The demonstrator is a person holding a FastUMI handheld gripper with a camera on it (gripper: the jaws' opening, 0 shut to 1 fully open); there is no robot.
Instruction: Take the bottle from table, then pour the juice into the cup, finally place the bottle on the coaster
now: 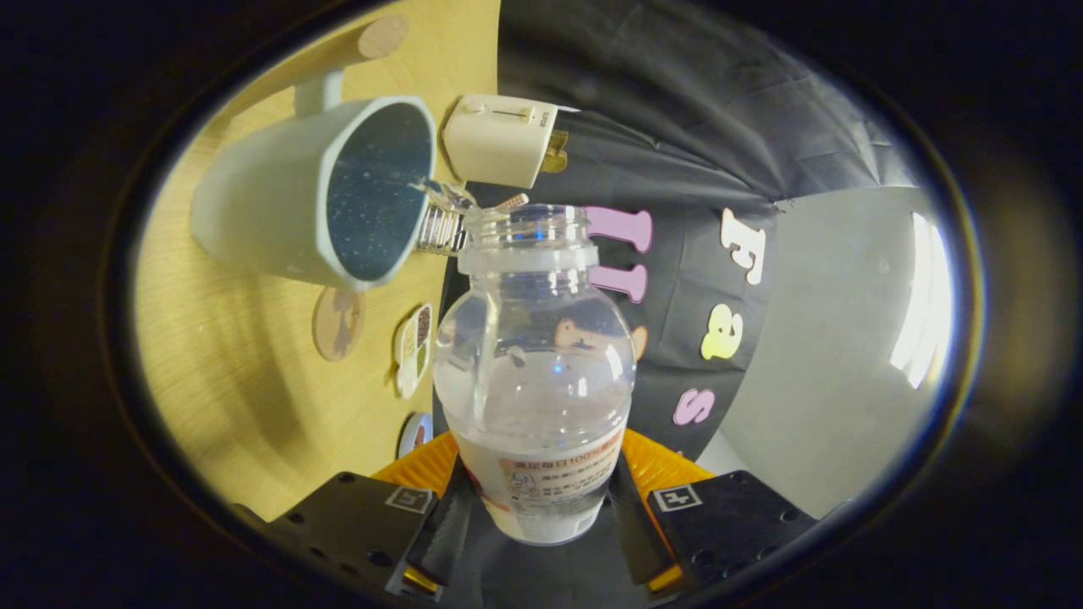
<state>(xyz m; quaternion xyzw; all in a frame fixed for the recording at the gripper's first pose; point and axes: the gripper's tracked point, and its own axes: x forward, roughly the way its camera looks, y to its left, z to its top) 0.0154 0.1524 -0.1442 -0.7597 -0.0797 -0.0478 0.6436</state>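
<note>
My gripper [537, 499] is shut on a clear plastic bottle [535, 355], both fingers pressing its labelled lower part. The bottle has no cap and holds some pale liquid. The whole view is rolled, so the wooden table [245, 397] stands on edge to the left. A pale mug [321, 194] with a dark speckled inside stands on the table, its mouth just beyond the bottle's neck. A thin stream of liquid [427, 188] runs from the bottle's lip into the mug. A round coaster [338, 323] with a picture lies on the table beside the mug.
A cream toaster [499, 139] stands past the mug near the table's far edge. Two more coasters [413, 351] [415, 433] lie along that edge near the fingers, and another round one [382, 35] lies far off. A small ribbed glass [440, 224] sits between mug and bottle neck.
</note>
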